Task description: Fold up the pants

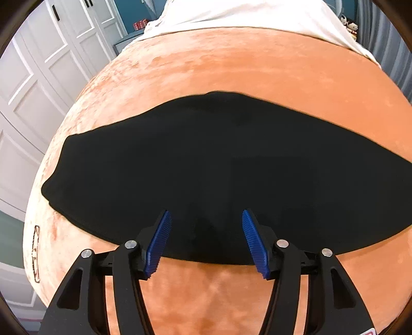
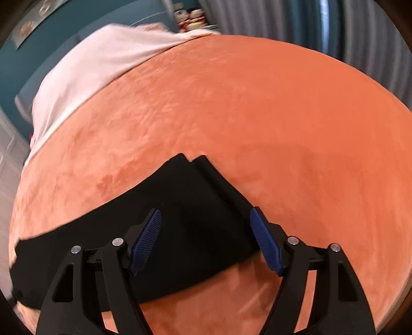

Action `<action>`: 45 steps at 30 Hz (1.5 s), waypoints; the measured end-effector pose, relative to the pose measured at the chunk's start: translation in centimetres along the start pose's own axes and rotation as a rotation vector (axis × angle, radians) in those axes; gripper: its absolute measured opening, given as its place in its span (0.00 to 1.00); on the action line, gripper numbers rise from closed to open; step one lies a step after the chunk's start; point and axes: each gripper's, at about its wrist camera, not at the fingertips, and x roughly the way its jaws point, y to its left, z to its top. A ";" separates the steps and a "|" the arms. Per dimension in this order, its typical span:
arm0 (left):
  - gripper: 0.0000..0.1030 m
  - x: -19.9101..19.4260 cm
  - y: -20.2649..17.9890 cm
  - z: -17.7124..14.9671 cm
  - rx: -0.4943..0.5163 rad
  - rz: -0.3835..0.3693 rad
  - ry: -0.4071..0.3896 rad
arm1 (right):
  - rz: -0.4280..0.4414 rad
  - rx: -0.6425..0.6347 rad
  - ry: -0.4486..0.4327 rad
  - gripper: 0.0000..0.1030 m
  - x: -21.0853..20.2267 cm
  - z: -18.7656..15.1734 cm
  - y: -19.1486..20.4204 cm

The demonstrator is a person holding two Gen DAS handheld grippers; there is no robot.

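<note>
Black pants (image 1: 219,165) lie flat on an orange plush blanket (image 1: 231,64), spread as a long band from left to right. My left gripper (image 1: 206,216) is open, its blue pads (image 1: 159,239) above the pants' near edge, holding nothing. In the right wrist view the pants (image 2: 190,206) end in two leg cuffs at the far right. My right gripper (image 2: 206,215) is open over that leg end, with its blue pads (image 2: 265,239) either side of the cloth. Whether the pads touch the cloth is unclear.
The orange blanket (image 2: 257,116) covers a bed. A white sheet (image 1: 244,15) lies at the far end of the bed and also shows in the right wrist view (image 2: 103,59). White wardrobe doors (image 1: 38,72) stand to the left. Grey curtains (image 2: 360,38) hang at the right.
</note>
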 end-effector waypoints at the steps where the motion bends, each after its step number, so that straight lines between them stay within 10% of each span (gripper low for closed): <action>1: 0.57 -0.2 -0.5 0.1 0.004 -0.006 -0.005 | 0.011 -0.031 0.020 0.48 0.7 0.2 0.3; 6: 0.57 -0.4 -6.1 1.3 0.043 -0.137 0.000 | -0.010 -0.142 0.047 0.12 1.3 0.2 1.2; 14: 0.69 -1.3 -18.6 0.5 0.187 -0.269 0.008 | 0.086 -0.173 -0.052 0.12 -3.3 2.0 0.9; 18: 0.65 1.4 -22.7 -1.0 0.278 -0.184 0.035 | -0.013 -0.170 0.000 0.09 -0.7 1.6 -1.5; 24: 0.62 -0.2 -22.5 -0.5 0.240 -0.264 0.006 | 0.025 -0.081 -0.008 0.17 -1.4 1.3 -3.9; 28: 0.62 -0.6 -22.7 -0.9 0.213 -0.290 0.031 | 0.047 -0.204 -0.030 0.58 -1.8 2.4 -0.7; 32: 0.62 -0.8 -23.6 -0.6 0.230 -0.284 0.038 | 0.038 -0.319 0.034 0.51 1.5 3.4 2.5; 37: 0.66 -0.5 -23.0 -1.2 0.238 -0.272 0.036 | -0.010 -0.427 0.090 0.07 4.0 2.5 4.5; 41: 0.66 -1.2 -21.6 -0.9 0.208 -0.281 0.014 | -0.048 -0.409 -0.018 0.06 0.9 3.6 3.6; 45: 0.67 0.2 -20.9 -0.8 0.197 -0.253 0.034 | -0.082 -0.374 0.077 0.09 4.9 2.7 1.4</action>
